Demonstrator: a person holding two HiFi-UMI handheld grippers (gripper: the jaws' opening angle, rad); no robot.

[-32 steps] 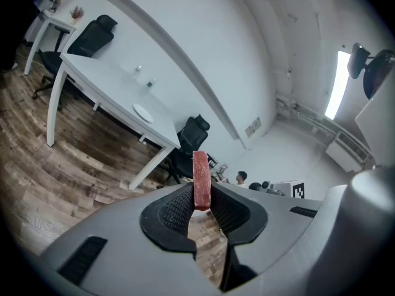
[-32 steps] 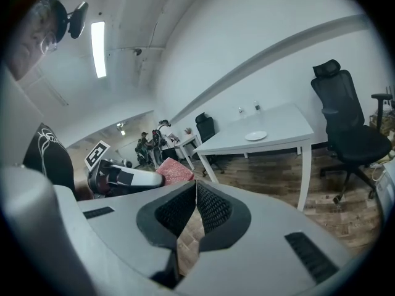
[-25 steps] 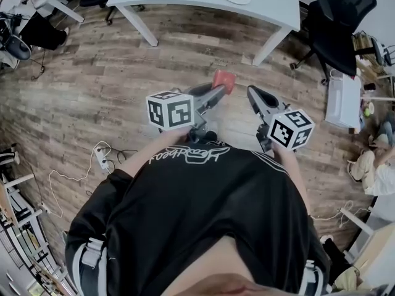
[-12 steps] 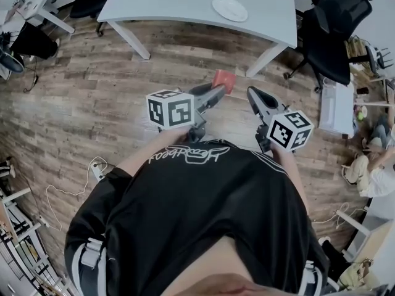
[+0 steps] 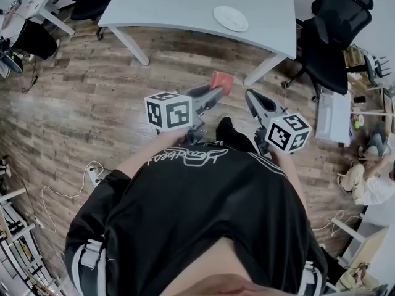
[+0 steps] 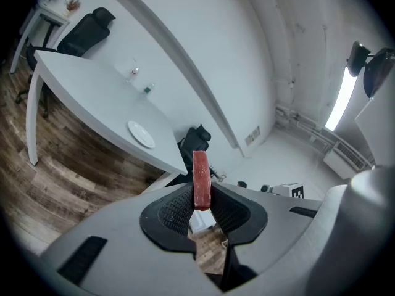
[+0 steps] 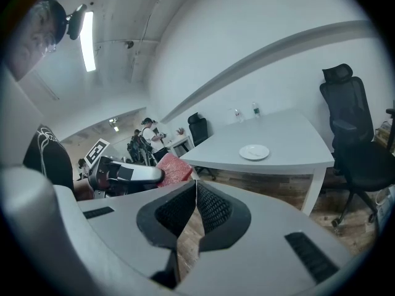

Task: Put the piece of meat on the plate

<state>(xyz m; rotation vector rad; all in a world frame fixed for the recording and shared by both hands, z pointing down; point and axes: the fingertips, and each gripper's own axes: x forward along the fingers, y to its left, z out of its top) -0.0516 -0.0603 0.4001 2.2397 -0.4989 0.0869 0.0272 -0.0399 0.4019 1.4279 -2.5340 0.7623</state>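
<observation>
Meat: a flat, red, rectangular piece of meat [image 6: 201, 177] was seen edge-on in the left gripper view, standing upright; a rough, grainy red face was shown in the right gripper view
Grip on the meat: its lower end was clamped between the black ribbed pads, and the rest was left projecting past the jaw tips
Meat's place: it was held in the air above the brown wood-plank floor [image 5: 92, 91], short of the pale grey table [image 5: 185, 5] and well apart from the plate
Plate: a round white plate [image 5: 231, 18] was set on the table, near its front edge
Left gripper: the grey left gripper [image 5: 215, 93] was clenched on the meat
Right gripper: the grey right gripper [image 5: 250, 95] was carried just beside the left one, its jaws pressed together at the tips
Change over the last second: the table and plate were brought lower in the head view, nearer the two grippers; a dark shoe [image 5: 225, 128] was brought into sight between the grippers; the grip on the meat and the spacing of the grippers were kept as before
</observation>
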